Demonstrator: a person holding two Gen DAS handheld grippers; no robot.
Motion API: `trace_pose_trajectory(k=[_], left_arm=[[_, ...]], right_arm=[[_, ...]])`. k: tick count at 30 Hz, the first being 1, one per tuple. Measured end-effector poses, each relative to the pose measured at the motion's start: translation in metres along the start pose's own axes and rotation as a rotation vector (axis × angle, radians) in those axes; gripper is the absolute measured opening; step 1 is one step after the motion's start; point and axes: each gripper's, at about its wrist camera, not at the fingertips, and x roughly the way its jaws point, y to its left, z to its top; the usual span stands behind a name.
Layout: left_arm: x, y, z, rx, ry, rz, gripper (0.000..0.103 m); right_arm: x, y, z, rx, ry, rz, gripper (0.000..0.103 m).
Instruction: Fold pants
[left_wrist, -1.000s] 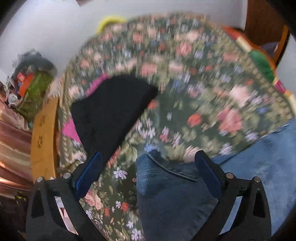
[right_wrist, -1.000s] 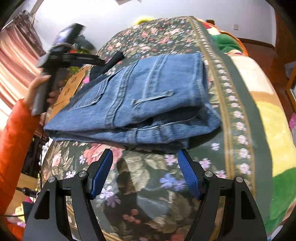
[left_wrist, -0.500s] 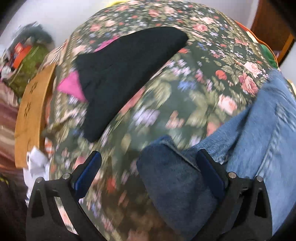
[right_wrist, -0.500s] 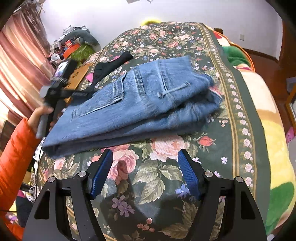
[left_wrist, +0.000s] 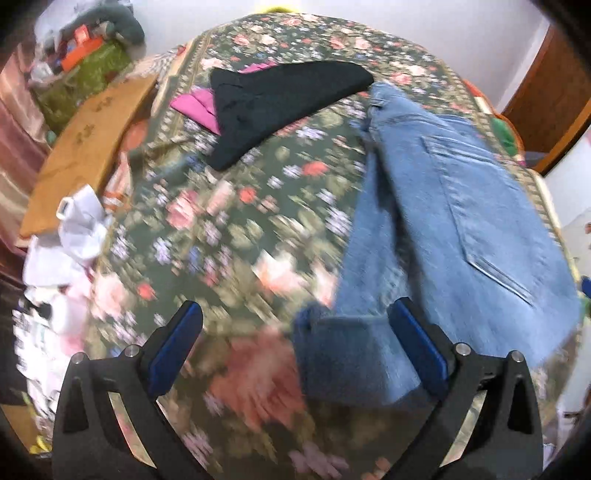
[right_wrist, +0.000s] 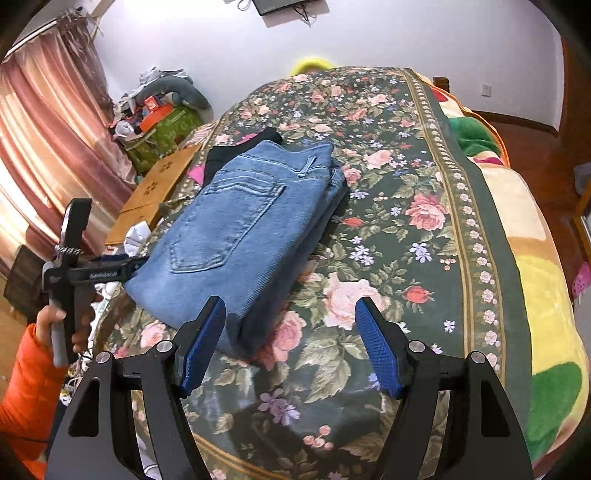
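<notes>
The blue jeans (right_wrist: 251, 229) lie folded in a flat stack on the floral bed cover (right_wrist: 406, 240), back pocket up. In the left wrist view the jeans (left_wrist: 461, 229) fill the right side. My left gripper (left_wrist: 295, 343) is open and empty, just off the near end of the jeans; it also shows in the right wrist view (right_wrist: 122, 267) at the jeans' left edge. My right gripper (right_wrist: 291, 343) is open and empty, above the bed, just short of the stack's near corner.
Folded black pants (left_wrist: 280, 99) over a pink garment (left_wrist: 195, 107) lie at the far side of the bed. A wooden board (left_wrist: 88, 147) and crumpled white cloth (left_wrist: 77, 225) sit at the bed's left edge. Cluttered bags (right_wrist: 162, 118) stand by the curtain.
Both grippers have pulled back and up from the folded jeans. The left gripper has swung left and away; the jeans lie still.
</notes>
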Motion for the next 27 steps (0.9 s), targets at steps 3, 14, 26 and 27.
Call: trace_pose_trajectory(k=[3, 14, 26, 27], left_arm=[[-0.007, -0.005, -0.011, -0.016, 0.000, -0.055, 0.103], [-0.032, -0.023, -0.025, 0.105, -0.155, 0.098, 0.098], [-0.017, 0.011, -0.031, -0.092, -0.112, -0.044, 0.096], [-0.020, 0.009, -0.028, -0.088, -0.104, -0.053, 0.094]], right_arm=[[0.004, 0.001, -0.001, -0.003, 0.002, 0.006, 0.069], [0.030, 0.015, -0.003, -0.055, 0.030, 0.051, 0.049], [0.042, 0.011, -0.010, -0.089, 0.096, 0.078, 0.037], [0.040, 0.011, -0.008, -0.087, 0.099, 0.076, 0.038]])
